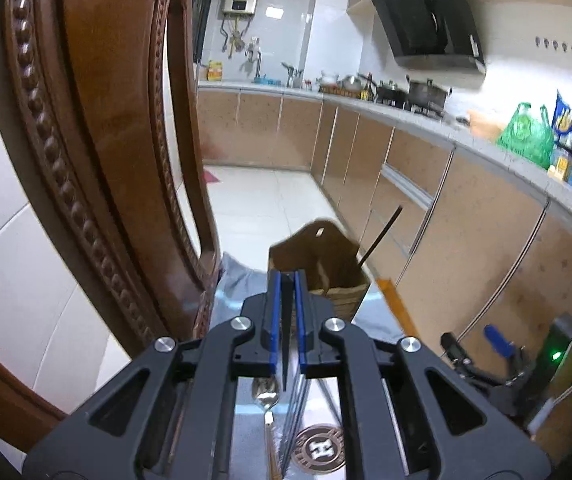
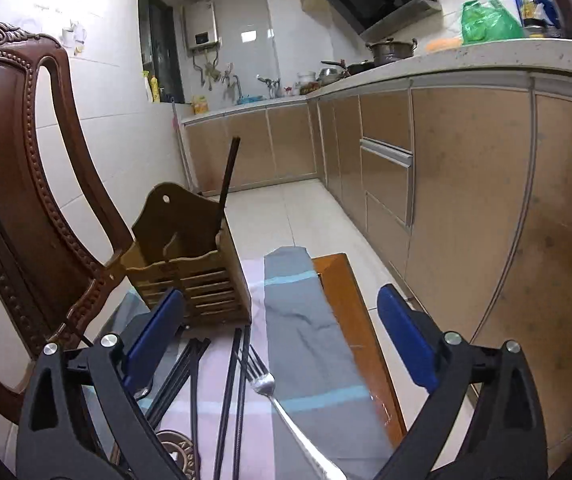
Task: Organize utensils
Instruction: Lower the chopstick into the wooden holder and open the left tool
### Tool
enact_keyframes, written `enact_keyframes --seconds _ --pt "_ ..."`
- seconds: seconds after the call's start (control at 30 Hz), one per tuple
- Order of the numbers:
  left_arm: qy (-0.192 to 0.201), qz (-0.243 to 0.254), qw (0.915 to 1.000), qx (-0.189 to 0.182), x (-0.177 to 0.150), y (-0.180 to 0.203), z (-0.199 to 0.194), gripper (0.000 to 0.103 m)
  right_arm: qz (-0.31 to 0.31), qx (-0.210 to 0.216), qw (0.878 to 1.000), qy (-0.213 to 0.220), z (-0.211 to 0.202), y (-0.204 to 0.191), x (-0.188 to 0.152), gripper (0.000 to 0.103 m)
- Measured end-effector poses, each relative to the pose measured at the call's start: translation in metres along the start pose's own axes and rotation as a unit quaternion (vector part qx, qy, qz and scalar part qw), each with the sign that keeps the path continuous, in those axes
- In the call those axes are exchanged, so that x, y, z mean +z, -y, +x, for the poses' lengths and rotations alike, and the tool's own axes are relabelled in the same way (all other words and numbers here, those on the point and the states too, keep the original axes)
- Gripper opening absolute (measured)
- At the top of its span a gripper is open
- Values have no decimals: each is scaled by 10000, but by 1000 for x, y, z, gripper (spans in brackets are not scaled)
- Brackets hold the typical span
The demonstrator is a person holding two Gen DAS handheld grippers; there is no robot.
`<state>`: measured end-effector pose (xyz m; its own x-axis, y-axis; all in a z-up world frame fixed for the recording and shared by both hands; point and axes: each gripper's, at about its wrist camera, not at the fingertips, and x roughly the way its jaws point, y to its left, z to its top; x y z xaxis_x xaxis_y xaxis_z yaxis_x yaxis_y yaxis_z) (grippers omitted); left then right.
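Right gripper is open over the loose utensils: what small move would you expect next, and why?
Probably the right gripper lowers onto the fork and closes on it. Its jaws stand wide with nothing between them, the fork lies just below on the cloth, and the wooden holder behind holds only one chopstick.

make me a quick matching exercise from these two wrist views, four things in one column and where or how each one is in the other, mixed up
Things:
1. wooden utensil holder
2. fork
3. left gripper
4. right gripper

States or places:
A. jaws spread wide, nothing between the pads
B. lying flat on the striped cloth, tines pointing toward the holder
C. standing upright beside the chair, one dark chopstick sticking up out of it
D. jaws shut

Pairs: 1-C, 2-B, 3-D, 4-A
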<state>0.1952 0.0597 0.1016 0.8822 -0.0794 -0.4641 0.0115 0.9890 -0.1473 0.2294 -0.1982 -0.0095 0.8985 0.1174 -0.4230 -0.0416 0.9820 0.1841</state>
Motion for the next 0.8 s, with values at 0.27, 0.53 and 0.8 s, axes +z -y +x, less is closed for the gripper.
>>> enact_keyframes --seconds 0.27,0.53,0.8 --pt "518 -146 9985 -120 76 18 -1 7 533 149 9982 -215 13 28 1 95" --pt "675 -206 9975 14 128 27 51 7 674 250 9971 -268 16 37 4 95" --pt "-227 -543 9983 -5 100 5 144 7 707 274 9966 -312 19 41 5 95"
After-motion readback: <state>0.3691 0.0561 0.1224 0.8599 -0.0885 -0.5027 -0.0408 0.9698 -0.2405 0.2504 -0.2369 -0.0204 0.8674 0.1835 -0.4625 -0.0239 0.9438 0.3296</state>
